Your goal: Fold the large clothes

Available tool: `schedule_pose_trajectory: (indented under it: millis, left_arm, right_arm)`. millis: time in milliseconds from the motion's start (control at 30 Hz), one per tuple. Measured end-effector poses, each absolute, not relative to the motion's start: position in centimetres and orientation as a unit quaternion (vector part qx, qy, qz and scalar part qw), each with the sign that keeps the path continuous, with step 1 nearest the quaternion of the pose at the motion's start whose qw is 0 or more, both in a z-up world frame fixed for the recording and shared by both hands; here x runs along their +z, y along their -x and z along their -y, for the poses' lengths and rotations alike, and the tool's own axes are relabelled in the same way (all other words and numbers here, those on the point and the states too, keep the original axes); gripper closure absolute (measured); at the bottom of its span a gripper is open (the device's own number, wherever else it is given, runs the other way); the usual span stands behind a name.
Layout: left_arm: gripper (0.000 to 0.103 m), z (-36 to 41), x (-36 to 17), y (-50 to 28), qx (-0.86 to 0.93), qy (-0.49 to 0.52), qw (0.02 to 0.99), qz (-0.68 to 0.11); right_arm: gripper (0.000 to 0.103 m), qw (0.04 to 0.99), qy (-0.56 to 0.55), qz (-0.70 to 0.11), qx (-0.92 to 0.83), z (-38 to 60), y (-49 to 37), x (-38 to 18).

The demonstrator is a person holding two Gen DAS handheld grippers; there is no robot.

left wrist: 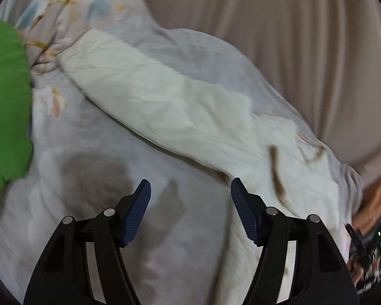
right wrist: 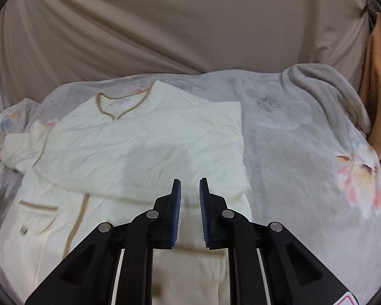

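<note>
No readable text, labels or numbers — only a cropped, illegible sticker corner (right wrist: 348, 298)

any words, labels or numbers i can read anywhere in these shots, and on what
None can be read.
A sticker at the bottom right edge of the right wrist view shows only a red-edged corner, cut off by the frame.
The cream garment and the floral blanket carry patterns only, no text.

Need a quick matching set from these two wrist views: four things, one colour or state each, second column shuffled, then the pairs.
1. cream garment
2. grey fleece blanket
3. left gripper
4. orange cloth

A. hanging at the right edge
B. jaws wide apart, nothing between
C. bunched at the bed's far right
D. partly folded, brown trim

Pairs: 1-D, 2-C, 3-B, 4-A
</note>
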State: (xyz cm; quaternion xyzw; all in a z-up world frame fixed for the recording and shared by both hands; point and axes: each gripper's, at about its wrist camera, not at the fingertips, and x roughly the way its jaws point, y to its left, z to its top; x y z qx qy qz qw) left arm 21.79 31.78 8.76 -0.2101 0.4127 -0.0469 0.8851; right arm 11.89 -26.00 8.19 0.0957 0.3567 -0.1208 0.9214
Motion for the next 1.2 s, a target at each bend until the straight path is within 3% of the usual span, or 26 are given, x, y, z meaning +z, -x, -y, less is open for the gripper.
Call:
schedule_pose_trajectory:
  millis: [67,133,167,267,367,433,467,567,600,800,967,1067,1200]
  left_arm:
    - [0.038,-34.0,7.7,-23.6,-0.018,0.222,0.883,-0.414]
    - [0.038,-36.1,6.4,-25.2,0.012,0.240,0.875,-0.421]
    - [0.038,-37.3,5.7,-26.2,0.024,0.252,0.870,-0.423]
    - [0.037,-40.2,4.5,-28.4,0.056,0.287,0.861,-0.417]
    - [0.032,-42.9,3.5,-30.4,0.085,0.339,0.849,-0.397]
    - [0.033,-44.3,2.8,-31.4,0.098,0.376,0.836,-0.388]
    - [0.041,-44.7,2.6,-31.7,0.099,0.391,0.831,-0.382]
    - [0.090,-44.2,4.1,-32.5,0.074,0.393,0.838,-0.372]
    - [0.095,-43.2,5.6,-32.5,0.068,0.370,0.852,-0.364]
    - [0.099,-32.6,18.7,-29.4,-0.027,0.224,0.937,-0.266]
    - [0.099,-17.5,27.0,-24.1,-0.191,0.133,0.952,-0.199]
    - [0.098,-7.2,27.6,-21.4,-0.287,0.078,0.931,-0.212]
    - [0.090,5.5,22.0,-19.6,-0.344,0.000,0.896,-0.279]
  right_arm:
    - [0.091,0.907,-0.104,-0.381,-0.143,27.6,-14.2,5.8]
    - [0.102,0.883,-0.123,-0.419,-0.170,29.6,-15.4,2.5]
    - [0.103,0.879,-0.143,-0.423,-0.167,30.2,-15.4,1.6]
    - [0.103,0.883,-0.162,-0.405,-0.174,30.2,-14.4,2.4]
    - [0.093,0.893,-0.153,-0.388,-0.168,28.8,-13.6,3.6]
    - [0.092,0.898,-0.157,-0.383,-0.152,27.7,-13.0,3.8]
    - [0.092,0.898,-0.160,-0.382,-0.147,27.4,-12.7,3.7]
    - [0.090,0.898,-0.185,-0.382,-0.119,26.6,-11.7,3.8]
    - [0.090,0.897,-0.196,-0.382,-0.107,26.6,-11.6,3.8]
    - [0.088,0.898,-0.232,-0.370,-0.050,24.5,-8.7,4.3]
    - [0.086,0.899,-0.227,-0.373,-0.017,22.5,-7.0,4.3]
    - [0.079,0.902,-0.218,-0.372,-0.013,21.9,-5.8,4.2]
    - [0.076,0.900,-0.229,-0.371,-0.018,22.5,-4.0,3.6]
